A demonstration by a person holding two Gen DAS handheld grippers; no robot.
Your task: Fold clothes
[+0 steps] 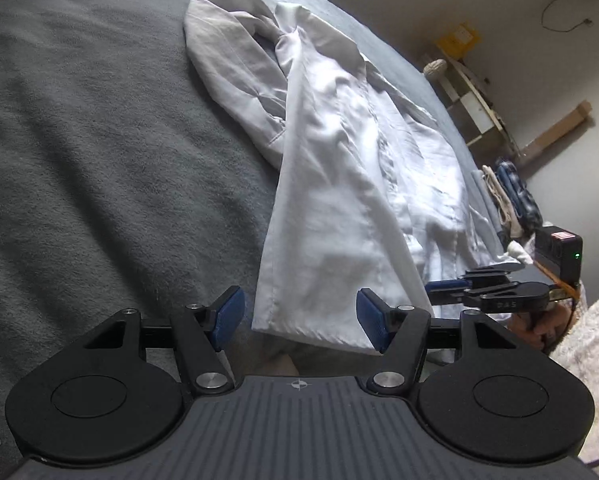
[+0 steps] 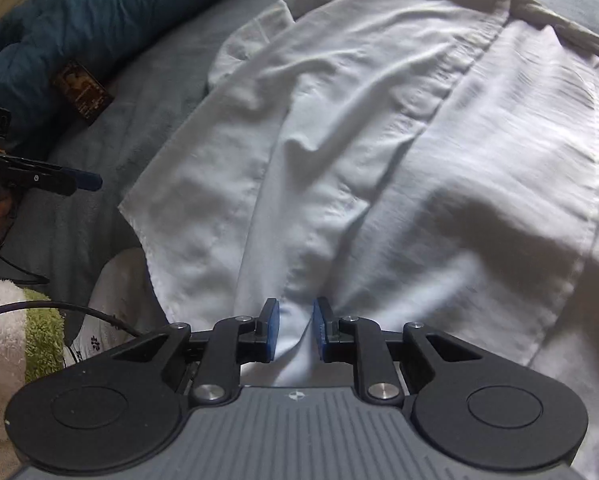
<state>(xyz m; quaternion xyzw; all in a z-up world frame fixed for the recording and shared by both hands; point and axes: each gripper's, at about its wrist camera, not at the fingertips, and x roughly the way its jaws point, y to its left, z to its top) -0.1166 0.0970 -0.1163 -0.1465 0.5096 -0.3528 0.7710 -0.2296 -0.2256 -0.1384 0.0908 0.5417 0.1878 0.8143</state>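
Spreading under everything is the bed (image 1: 79, 160), covered in a grey blanket, and the white shirt (image 1: 339, 160) lies across it, partly folded, with one sleeve doubled over along its far side. At the bed's far edge a blue duvet (image 2: 99, 12) is bunched up, with a small dark packet (image 2: 82, 92) lying just beside it. My right gripper (image 2: 295, 330) sits at the near hem of the shirt; its blue pads are drawn close with a pinch of white cloth clamped between them, the fabric rising in a ridge out of the jaws. My left gripper (image 1: 299, 318) hangs just above the blanket at the shirt's near corner, its jaws wide apart, with the hem showing between the pads but touching neither. From the left wrist view I see the right gripper side-on, low over the shirt's edge
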